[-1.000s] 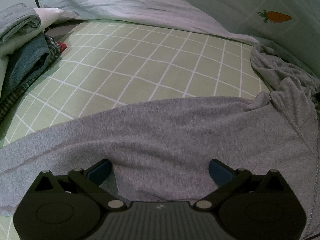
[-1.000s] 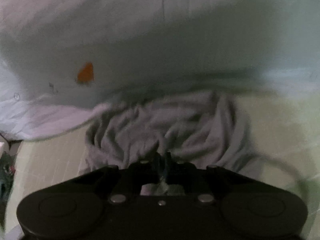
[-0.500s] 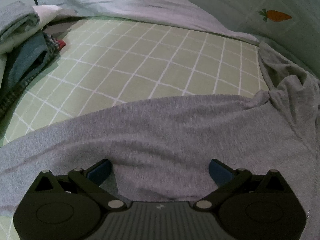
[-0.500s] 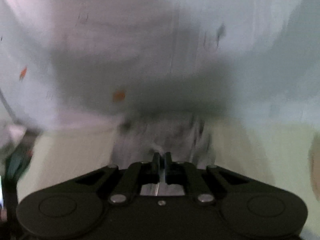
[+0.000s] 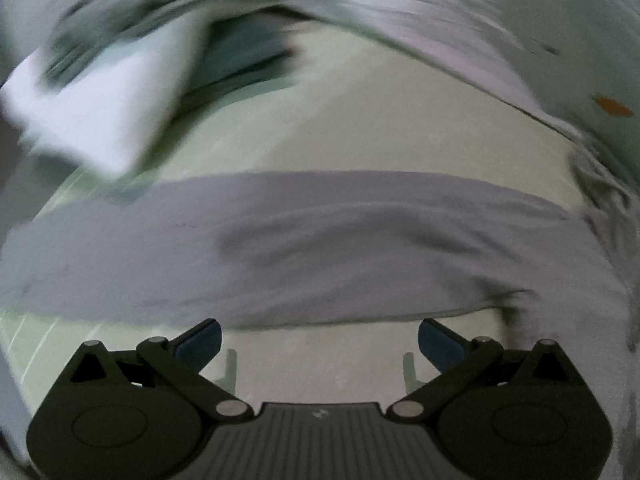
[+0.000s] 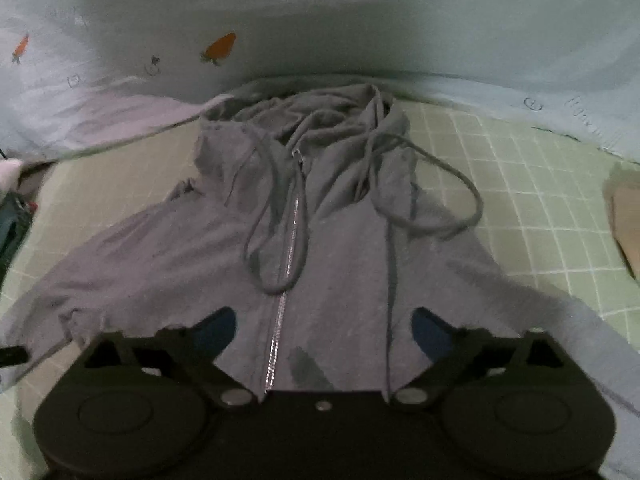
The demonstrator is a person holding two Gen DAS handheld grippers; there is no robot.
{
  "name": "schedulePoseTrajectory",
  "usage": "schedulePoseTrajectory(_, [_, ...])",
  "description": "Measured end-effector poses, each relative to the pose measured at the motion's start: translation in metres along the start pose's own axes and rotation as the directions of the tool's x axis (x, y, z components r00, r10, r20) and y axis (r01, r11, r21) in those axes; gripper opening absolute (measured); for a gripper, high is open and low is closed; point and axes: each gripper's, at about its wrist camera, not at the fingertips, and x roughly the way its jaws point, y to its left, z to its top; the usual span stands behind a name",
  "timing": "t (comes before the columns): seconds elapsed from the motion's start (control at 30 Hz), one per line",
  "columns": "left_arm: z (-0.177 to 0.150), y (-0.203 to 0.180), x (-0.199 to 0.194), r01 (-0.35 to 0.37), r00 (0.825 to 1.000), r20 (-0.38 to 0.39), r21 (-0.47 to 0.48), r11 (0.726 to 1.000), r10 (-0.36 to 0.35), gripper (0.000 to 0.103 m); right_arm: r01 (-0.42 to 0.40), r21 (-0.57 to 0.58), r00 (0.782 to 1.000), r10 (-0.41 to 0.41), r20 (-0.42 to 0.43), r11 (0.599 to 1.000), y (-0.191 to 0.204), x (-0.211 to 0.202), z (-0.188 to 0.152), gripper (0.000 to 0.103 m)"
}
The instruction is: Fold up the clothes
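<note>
Grey hoodie flat on bed, both tongs released

Grey zip hoodie (image 6: pixel 320 248) lay spread front-up on the green checked bedsheet (image 6: pixel 520 184), hood bunched toward the carrot-print duvet (image 6: pixel 360 32). Zipper (image 6: pixel 286 264) ran down the middle, drawstrings (image 6: pixel 440 200) looped loose across the chest. Right tongs (image 6: pixel 324 328) were spread wide over the lower front, holding nothing. Left tongs (image 5: pixel 319 340) were also spread wide and empty, over bare sheet just short of a grey band of the hoodie (image 5: pixel 320 248). Left view was motion-blurred; stacked clothes (image 5: pixel 120 92) sat at upper left, details unreadable.
</note>
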Motion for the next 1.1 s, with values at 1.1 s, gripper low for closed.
schedulePoseTrajectory(1.1, [0.026,0.199,0.029,-0.232,0.957,0.061,-0.428,0.874,0.284,0.073,0.194,0.059,0.976,-0.188,-0.107,0.979,0.050,0.002,-0.094,0.103])
